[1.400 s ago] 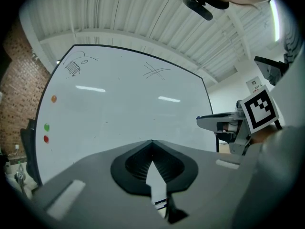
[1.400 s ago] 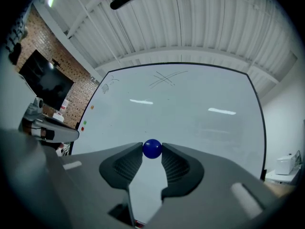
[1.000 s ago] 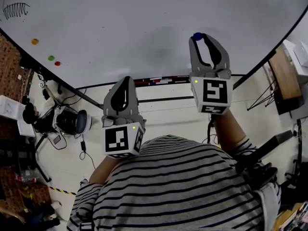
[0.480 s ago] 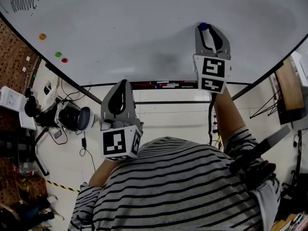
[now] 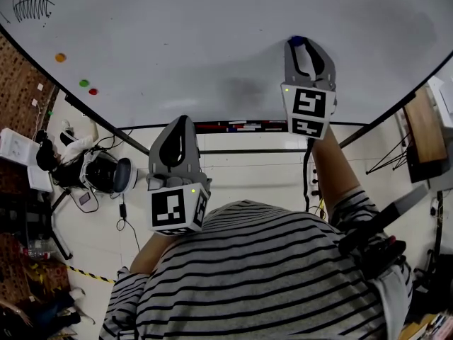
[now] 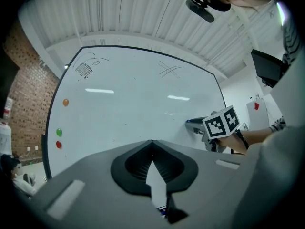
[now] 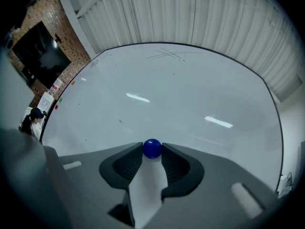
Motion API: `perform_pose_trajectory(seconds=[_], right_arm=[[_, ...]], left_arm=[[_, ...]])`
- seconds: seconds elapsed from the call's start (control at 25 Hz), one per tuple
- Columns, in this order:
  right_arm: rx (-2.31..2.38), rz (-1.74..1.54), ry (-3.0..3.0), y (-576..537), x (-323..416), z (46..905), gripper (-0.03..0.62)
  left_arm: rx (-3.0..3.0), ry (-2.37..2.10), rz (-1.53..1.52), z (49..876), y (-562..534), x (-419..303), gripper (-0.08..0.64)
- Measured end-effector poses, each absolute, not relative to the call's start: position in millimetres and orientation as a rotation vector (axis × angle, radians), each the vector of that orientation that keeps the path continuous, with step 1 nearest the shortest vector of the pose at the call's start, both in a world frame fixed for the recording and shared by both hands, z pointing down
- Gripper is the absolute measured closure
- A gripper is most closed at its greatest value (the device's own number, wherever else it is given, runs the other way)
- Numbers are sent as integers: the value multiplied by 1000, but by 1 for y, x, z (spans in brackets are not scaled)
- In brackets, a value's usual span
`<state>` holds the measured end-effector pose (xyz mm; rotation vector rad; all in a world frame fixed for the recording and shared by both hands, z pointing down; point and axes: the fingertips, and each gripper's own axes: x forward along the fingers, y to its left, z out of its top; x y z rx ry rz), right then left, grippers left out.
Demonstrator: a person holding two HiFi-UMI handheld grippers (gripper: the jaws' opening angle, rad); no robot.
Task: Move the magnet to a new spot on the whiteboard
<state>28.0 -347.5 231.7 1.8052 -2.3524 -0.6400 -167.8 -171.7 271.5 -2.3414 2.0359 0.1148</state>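
Observation:
A small blue ball magnet (image 7: 152,148) sits pinched between the tips of my right gripper (image 7: 152,150), which is shut on it. In the head view that gripper (image 5: 299,43) reaches up to the whiteboard (image 5: 177,34), with the magnet (image 5: 296,41) at its tip against the lower right part of the board. Whether the magnet touches the surface I cannot tell. My left gripper (image 5: 181,120) hangs lower, below the board's bottom edge, shut and holding nothing. In the left gripper view its jaws meet in front of the whiteboard (image 6: 133,94), and the right gripper (image 6: 202,126) shows at the right.
Orange (image 5: 60,57), green (image 5: 83,83) and red (image 5: 93,91) magnets sit at the board's left edge. A scribbled drawing (image 5: 32,9) is at the upper left. Markers lie in the tray (image 5: 233,127) under the board. Gear and cables (image 5: 106,176) lie on the floor at left.
My right gripper has carried the blue magnet upward along the whiteboard, mostly in the first half second. The left gripper has hardly moved.

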Motion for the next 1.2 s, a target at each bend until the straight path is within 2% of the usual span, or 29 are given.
perform_pose_trajectory(seconds=[0.16,0.28,0.44,0.84,1.2], right_arm=[[1783,-563,-2399,-339,33,234,469],[1787,-511,-2433,-315,40,234,498],[1797,-427,-2469,-264,52,243,591],[1791,-192,-2524,-197,60,273,592],[1736,-161,-2511,-164,46,295,592]], left_arm=[[-2369,2004,91,272,-172,-159,545],[-2378,1990,104,270,-172,-156,545],[-2401,1946,128,269,-168,-148,545],[-2522,1856,156,291,-161,-115,545],[-2574,1815,109,314,-150,-103,545]])
